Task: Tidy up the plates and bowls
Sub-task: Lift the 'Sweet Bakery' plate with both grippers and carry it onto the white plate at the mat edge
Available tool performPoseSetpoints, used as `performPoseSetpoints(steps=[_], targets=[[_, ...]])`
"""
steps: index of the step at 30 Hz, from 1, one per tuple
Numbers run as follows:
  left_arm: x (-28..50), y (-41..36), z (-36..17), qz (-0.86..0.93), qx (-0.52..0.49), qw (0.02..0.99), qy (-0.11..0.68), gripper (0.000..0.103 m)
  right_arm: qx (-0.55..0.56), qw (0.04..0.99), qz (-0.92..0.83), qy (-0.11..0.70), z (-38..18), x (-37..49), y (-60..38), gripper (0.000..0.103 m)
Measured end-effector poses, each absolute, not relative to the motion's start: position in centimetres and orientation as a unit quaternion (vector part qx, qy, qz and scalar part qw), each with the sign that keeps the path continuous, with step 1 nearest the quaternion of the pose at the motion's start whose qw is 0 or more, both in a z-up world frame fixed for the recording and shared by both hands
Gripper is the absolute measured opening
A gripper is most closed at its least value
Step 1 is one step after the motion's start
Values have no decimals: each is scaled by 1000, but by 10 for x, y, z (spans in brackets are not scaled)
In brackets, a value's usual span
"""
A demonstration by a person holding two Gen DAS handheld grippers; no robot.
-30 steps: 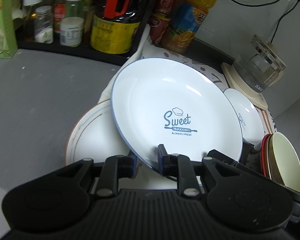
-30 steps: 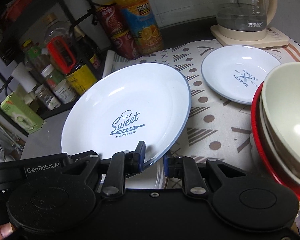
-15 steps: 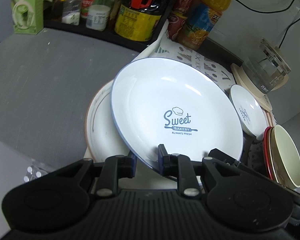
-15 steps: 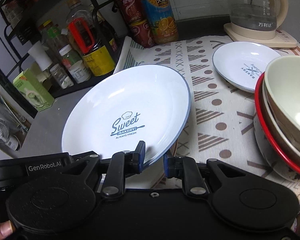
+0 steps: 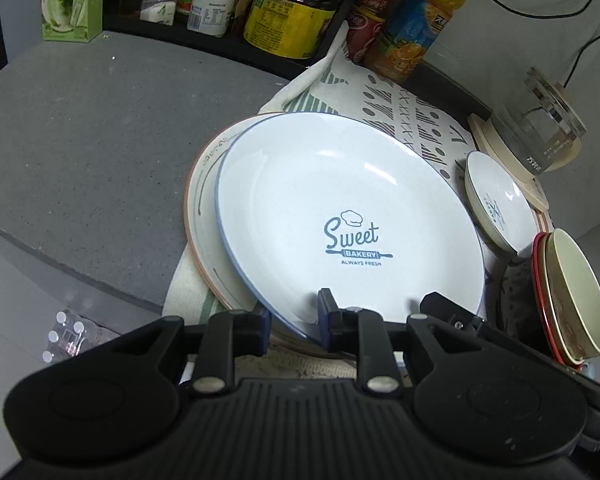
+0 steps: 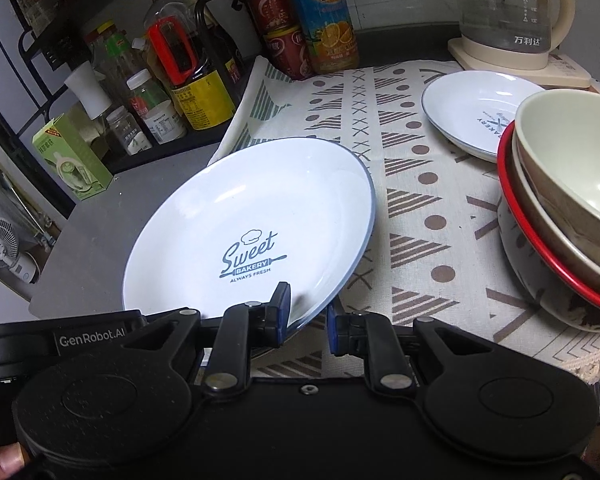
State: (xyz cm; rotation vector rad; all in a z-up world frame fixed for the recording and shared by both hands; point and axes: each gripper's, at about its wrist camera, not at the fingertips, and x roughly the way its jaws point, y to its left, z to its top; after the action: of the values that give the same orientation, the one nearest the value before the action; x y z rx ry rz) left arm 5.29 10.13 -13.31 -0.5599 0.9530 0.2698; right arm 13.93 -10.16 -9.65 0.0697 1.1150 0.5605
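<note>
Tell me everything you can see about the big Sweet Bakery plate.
The Sweet Bakery plate is large, round, glossy white, ceramic-looking, with a thin blue rim and a blue chef-hat logo reading "Sweet Bakery, Always Fresh". Its near rim is gripped by the left claw and the right claw. It sits tilted over a brown-rimmed plate; contact underneath is hidden.

A home kitchen: a grey speckled counter (image 5: pixel 100 128) carries a black rack (image 6: pixel 32 40) of sauce bottles and jars at its back edge, beside drink cans (image 6: pixel 278 16), an orange juice bottle (image 6: pixel 326 20), a glass electric kettle (image 6: pixel 508 8) and a patterned cloth (image 6: pixel 412 208).
</note>
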Motion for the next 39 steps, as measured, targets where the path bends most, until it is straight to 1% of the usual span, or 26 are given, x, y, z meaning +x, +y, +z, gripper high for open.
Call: performPoseSetpoints(steps=[4,11,22,26,29,39], targets=[[57,106,-134,123,-270,836,462,24,38,811,258,523,-97,141,-98,18],[69,116,-127,111,-271,817,497,30,41,812,249,526,-97,147,-88,17],[73,133,-119,81,-295,784,540,34,60,807,237,537,-102,152,-83,14],[71,136,-119,84,-284,778,554,34,65,809,230,537,-103,154,-84,12],[68,142,-117,97,-262,783,556,34,64,812,225,534,-103,156,-85,9],[79,171,-117,136,-248,794,539,34,54,813,212,539,-106,162,-84,10]])
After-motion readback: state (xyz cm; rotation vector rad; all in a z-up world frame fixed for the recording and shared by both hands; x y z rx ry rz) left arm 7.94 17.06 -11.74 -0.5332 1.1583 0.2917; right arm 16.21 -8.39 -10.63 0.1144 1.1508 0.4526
